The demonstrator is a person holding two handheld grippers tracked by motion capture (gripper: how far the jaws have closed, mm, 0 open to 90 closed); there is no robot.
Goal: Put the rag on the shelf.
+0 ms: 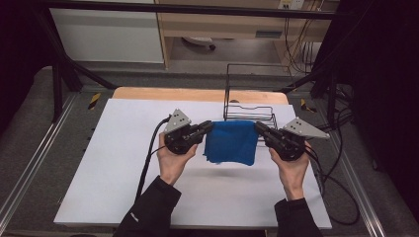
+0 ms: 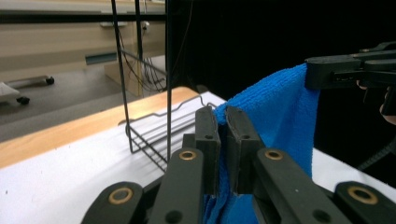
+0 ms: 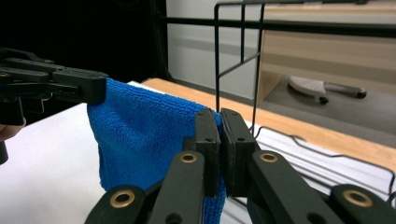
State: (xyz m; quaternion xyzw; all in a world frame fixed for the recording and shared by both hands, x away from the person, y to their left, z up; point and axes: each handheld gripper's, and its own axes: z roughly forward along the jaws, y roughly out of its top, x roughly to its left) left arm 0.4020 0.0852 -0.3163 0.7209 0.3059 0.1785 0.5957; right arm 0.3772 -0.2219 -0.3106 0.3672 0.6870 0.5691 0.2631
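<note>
Both tongs, left (image 1: 209,126) and right (image 1: 258,127), are clamped tight on the top corners of the blue cloth (image 1: 231,143), which hangs above the table (image 1: 123,163) (its pinched corners hidden); no writing legible.

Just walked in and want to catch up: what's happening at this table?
A person holds a blue microfibre cloth stretched between two handheld grippers. The left gripper pinches its left top corner, the right gripper its right top corner, jaws shut. The cloth hangs above the white table, in front of a black wire rack.
</note>
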